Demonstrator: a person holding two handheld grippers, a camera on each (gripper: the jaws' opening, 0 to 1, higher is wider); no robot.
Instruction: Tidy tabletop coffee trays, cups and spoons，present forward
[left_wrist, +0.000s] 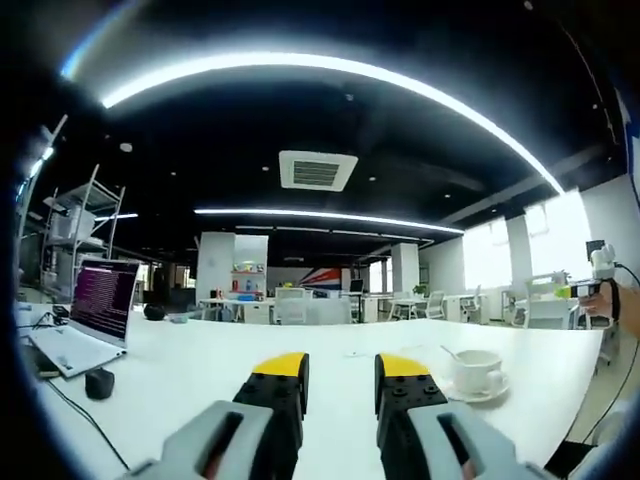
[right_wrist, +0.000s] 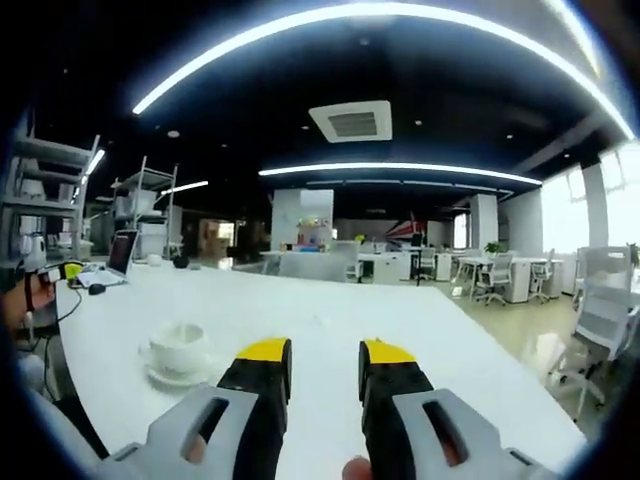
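Both claws stand narrowly apart, holding nothing: the left gripper (left_wrist: 340, 378) and right gripper (right_wrist: 325, 362). The cup (left_wrist: 478, 367) sits on its saucer (left_wrist: 476, 391) at three o'clock of the left gripper, near. I would approach it slowly, level with the table (left_wrist: 190, 375). The laptop (left_wrist: 92, 315) lies far at ten o'clock.

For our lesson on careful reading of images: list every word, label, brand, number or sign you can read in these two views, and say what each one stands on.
No text can be read in either view.
Laptop screen: rows of text show, too small and blurred to read.
White cup and saucer: no print visible.
Yellow-tipped left gripper and right gripper: no markings visible.
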